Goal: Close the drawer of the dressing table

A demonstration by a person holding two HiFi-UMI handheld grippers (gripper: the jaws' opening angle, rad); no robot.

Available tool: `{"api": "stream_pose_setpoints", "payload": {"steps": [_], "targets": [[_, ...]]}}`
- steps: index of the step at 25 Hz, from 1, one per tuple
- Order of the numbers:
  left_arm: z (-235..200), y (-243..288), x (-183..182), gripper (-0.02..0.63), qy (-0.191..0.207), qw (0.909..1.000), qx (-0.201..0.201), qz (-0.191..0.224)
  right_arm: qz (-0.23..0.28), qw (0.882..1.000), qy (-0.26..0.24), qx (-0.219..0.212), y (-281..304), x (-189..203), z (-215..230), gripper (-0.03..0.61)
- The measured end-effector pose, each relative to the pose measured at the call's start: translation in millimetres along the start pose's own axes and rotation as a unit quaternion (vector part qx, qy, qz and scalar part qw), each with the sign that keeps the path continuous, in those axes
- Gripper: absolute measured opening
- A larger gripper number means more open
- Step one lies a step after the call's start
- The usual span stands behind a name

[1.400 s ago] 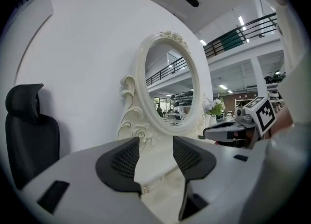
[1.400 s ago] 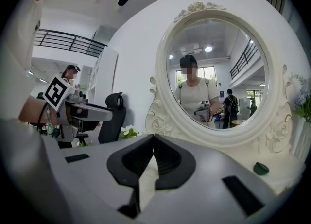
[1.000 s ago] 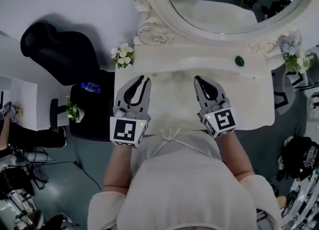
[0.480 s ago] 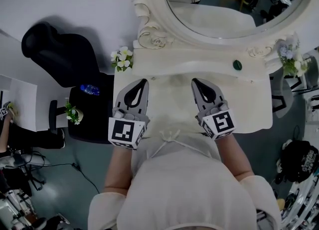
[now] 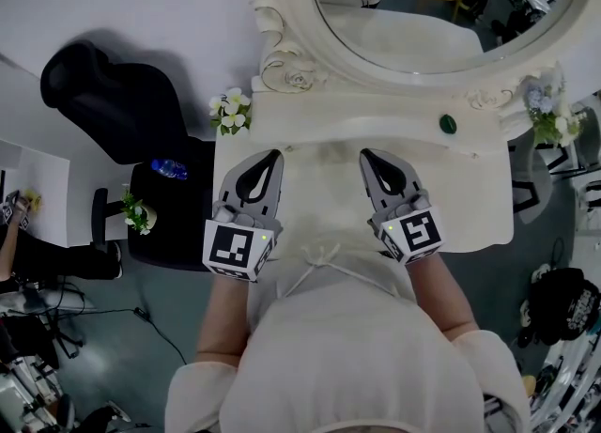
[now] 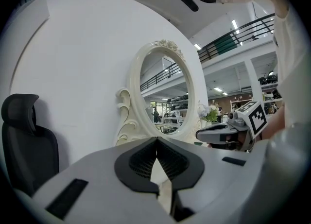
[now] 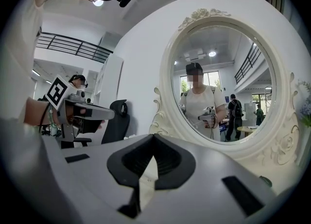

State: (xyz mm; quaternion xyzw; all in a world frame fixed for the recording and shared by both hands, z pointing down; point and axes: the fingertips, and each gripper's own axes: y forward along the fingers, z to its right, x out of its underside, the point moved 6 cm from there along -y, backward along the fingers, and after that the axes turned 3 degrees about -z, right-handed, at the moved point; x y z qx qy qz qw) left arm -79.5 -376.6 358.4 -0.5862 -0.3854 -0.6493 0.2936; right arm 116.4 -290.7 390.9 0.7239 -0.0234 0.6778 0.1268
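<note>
The white dressing table (image 5: 470, 187) stands against the wall with its oval mirror (image 5: 423, 8) behind. Its drawer does not show in any view; the front edge is hidden under the person's torso. My left gripper (image 5: 274, 153) hovers over the left part of the tabletop, pointing at the mirror, jaws shut with nothing between them. My right gripper (image 5: 366, 153) hovers beside it on the right, also shut and empty. In the left gripper view the left gripper (image 6: 156, 139) has its tips meeting. The right gripper (image 7: 153, 135) shows the same in its own view.
A small green object (image 5: 449, 124) lies on the raised back shelf. Flower bunches stand at the left corner (image 5: 230, 107) and the right corner (image 5: 545, 107). A black office chair (image 5: 113, 102) with a blue bottle (image 5: 169, 170) is left of the table.
Both grippers stay over the tabletop in nearly the same places. Only the head view has shifted a little.
</note>
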Motion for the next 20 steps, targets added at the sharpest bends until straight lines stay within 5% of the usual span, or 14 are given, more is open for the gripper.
{"api": "stream_pose_setpoints", "payload": {"steps": [20], "targets": [[-4.5,1.2,6.3,0.02,-0.006,0.9999,-0.007,-0.006,-0.001,1.0,-0.011,0.017,7.7,1.4,4.3,0.002]]}}
